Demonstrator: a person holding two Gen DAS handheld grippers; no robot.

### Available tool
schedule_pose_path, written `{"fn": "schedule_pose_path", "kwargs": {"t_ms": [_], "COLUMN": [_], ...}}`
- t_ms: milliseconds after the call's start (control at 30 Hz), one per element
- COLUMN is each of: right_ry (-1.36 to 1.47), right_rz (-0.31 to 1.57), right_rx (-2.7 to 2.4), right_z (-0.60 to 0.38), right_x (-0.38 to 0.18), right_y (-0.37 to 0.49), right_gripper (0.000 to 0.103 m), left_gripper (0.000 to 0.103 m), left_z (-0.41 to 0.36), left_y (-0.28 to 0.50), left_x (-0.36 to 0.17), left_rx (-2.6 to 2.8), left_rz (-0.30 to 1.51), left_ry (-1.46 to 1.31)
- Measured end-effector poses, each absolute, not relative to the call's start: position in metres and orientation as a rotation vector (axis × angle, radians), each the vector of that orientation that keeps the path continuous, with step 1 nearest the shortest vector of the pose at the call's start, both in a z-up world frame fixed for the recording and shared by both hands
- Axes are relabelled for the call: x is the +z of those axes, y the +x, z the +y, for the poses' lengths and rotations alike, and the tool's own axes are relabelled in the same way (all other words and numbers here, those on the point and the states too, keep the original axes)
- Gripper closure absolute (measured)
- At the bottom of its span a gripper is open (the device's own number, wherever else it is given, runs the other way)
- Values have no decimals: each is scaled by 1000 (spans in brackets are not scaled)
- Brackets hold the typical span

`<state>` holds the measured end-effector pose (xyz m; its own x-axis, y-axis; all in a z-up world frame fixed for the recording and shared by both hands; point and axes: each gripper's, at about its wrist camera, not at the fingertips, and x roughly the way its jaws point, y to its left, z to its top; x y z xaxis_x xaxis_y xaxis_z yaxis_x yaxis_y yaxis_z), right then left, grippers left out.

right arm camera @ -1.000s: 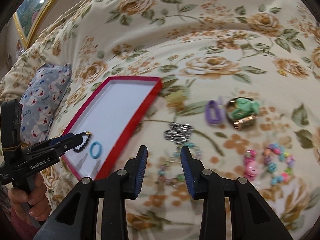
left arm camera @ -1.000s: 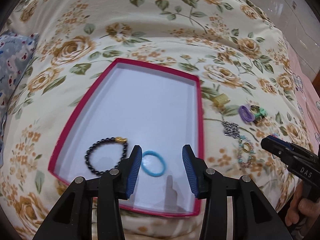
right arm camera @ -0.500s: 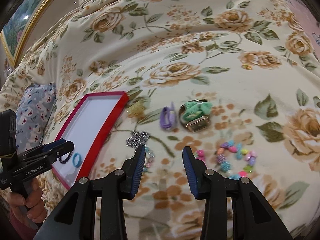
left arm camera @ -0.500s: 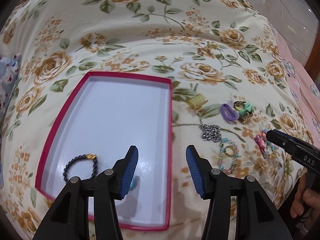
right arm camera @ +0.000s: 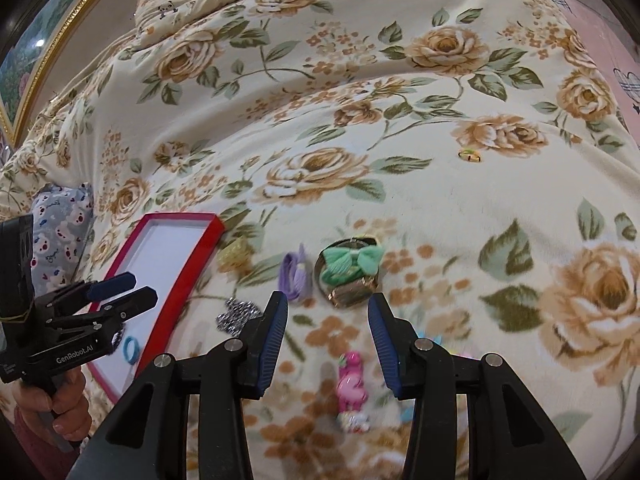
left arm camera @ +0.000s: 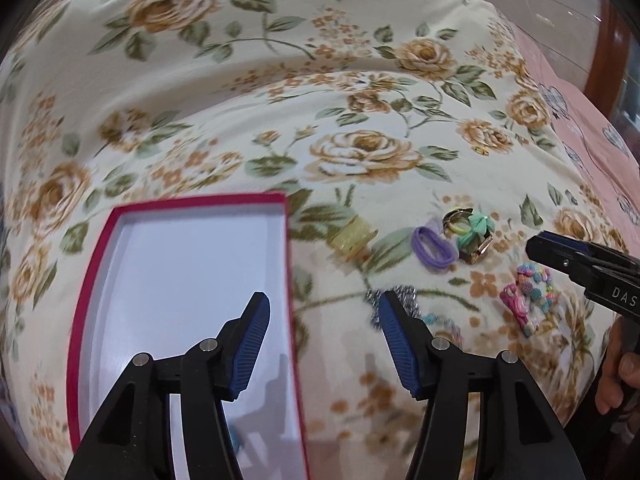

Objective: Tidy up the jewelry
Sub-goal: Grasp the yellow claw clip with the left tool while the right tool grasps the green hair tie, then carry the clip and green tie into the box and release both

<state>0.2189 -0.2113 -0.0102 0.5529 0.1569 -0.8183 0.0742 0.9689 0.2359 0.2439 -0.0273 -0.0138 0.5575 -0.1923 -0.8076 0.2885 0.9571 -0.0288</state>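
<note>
Right claw [right arm camera: 327, 340] spread wide, above pink flamingo charm [right arm camera: 351, 385], glossy

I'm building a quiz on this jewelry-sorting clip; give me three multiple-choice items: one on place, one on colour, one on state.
1. Where does the blue ring lie?
A. inside the red-rimmed box
B. on the floral bedspread
C. in a tool

2. What colour is the bow?
A. purple
B. mint green
C. gold

3. How is the right tool?
A. shut on the flamingo charm
B. open, empty
C. shut, empty

Answers: 1 A, the ring rests on the box's white floor. 2 B, its ribbon is green. 3 B, its fingers stand apart above the charm.
</note>
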Motion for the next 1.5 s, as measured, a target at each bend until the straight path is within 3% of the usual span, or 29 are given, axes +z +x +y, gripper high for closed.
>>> {"fn": "schedule_pose_path", "kwargs": {"t_ms": [167, 667, 733, 800, 900, 1500], "right_ry": [253, 241, 248, 243, 225, 263], "right_rz": [1010, 1061, 1068, 1072, 1062, 956], "right_rx": [32, 6, 6, 6, 5, 71], "right_z": [-217, -223, -224, -224, -221, -201], "right_x": [-22, -54, -58, -60, -58, -8], "right_y": [236, 272, 273, 274, 272, 239], "right_gripper": [53, 54, 57, 63, 71, 75], "left_gripper": [46, 44, 51, 68, 75, 78], "left_z": [-40, -81, -82, -83, -82, -25], "left_y": [275, 354, 357, 360, 358, 283], "left_x": [-27, -88, -90, -94, -93, -35], "left_rx": [-322, -369, -372, -387, -392, -376], "left_rz": [960, 1092, 1092, 1099, 1087, 974], "left_ry": [136, 198, 195, 184, 171, -17]}}
